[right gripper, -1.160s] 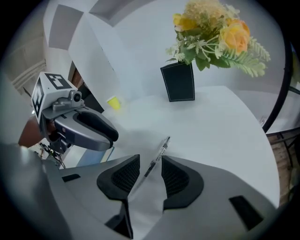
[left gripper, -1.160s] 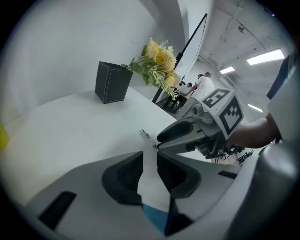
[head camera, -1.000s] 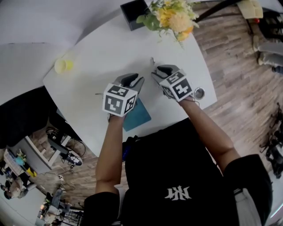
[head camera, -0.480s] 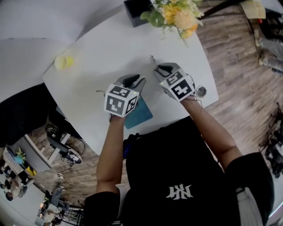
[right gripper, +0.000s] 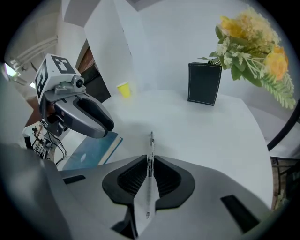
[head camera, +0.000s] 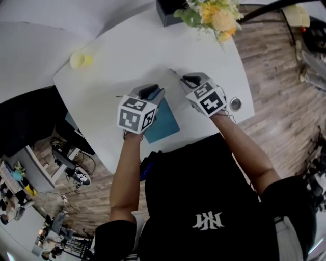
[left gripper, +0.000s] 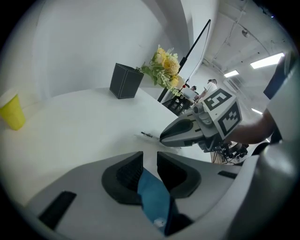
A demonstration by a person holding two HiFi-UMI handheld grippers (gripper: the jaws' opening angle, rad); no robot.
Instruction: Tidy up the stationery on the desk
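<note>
My left gripper (head camera: 152, 92) (left gripper: 150, 161) is shut on a blue notebook (head camera: 163, 125) (left gripper: 153, 199); the book's corner sits between the jaws and the rest trails back toward the person over the white desk (head camera: 127, 56). To its right, my right gripper (head camera: 187, 80) (right gripper: 149, 164) is shut on a slim pen (right gripper: 151, 145) that sticks out forward, with its tip (head camera: 173, 72) above the desk. The two grippers are side by side and a little apart. A black pen holder (head camera: 170, 10) (right gripper: 204, 83) stands at the desk's far edge.
A yellow cup (head camera: 79, 60) (left gripper: 12, 111) stands at the far left of the desk. Yellow flowers (head camera: 214, 12) (right gripper: 255, 42) rise beside the holder. A small round metal thing (head camera: 235, 104) lies near the right edge. A thin dark item (head camera: 118, 96) lies left of my left gripper.
The head view has shifted a little. Both grippers keep their holds and have drifted slightly away from the person, the notebook going along with the left one.
</note>
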